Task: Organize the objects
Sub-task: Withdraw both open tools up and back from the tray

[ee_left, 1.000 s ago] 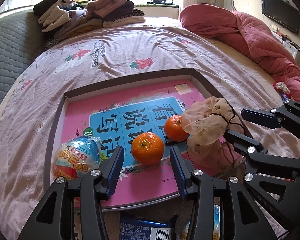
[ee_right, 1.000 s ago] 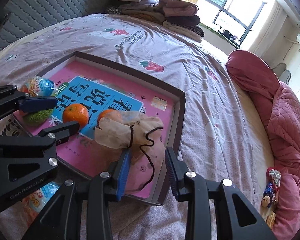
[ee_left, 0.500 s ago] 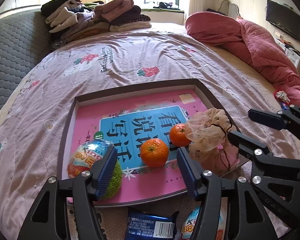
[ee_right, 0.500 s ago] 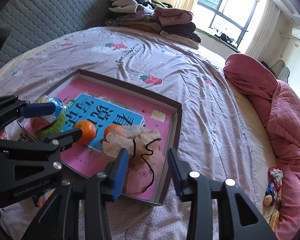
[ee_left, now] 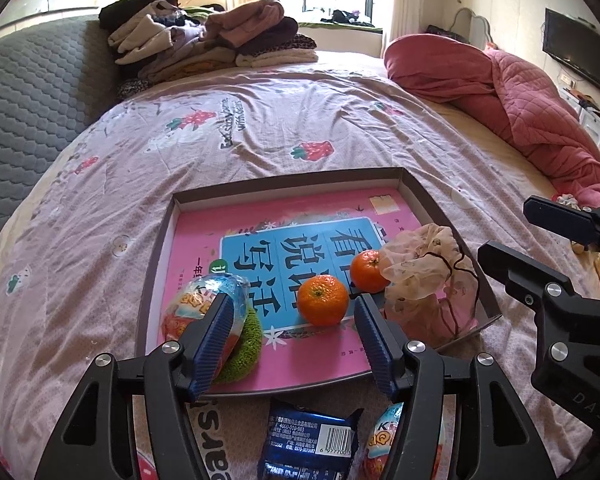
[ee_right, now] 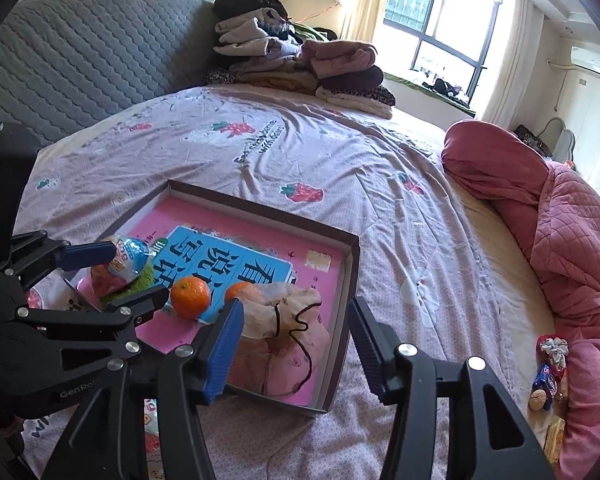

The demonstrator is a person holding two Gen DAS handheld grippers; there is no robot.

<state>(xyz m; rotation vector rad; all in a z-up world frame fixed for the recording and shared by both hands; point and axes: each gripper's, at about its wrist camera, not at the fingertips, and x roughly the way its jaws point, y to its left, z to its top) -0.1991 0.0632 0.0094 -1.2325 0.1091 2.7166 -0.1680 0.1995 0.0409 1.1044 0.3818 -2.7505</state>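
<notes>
I hold my left gripper (ee_left: 296, 336) wide and empty above the tray (ee_left: 284, 184), the near orange (ee_left: 323, 300) lying just ahead between its fingers, while my right gripper's (ee_right: 296, 344) jaws are opening, clear of the mesh pouch (ee_right: 288, 312)

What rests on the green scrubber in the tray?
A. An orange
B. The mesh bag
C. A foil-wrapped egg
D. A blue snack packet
C: the foil-wrapped egg sits on the green scrubber at the tray's near left corner; both oranges lie on the book.
</notes>
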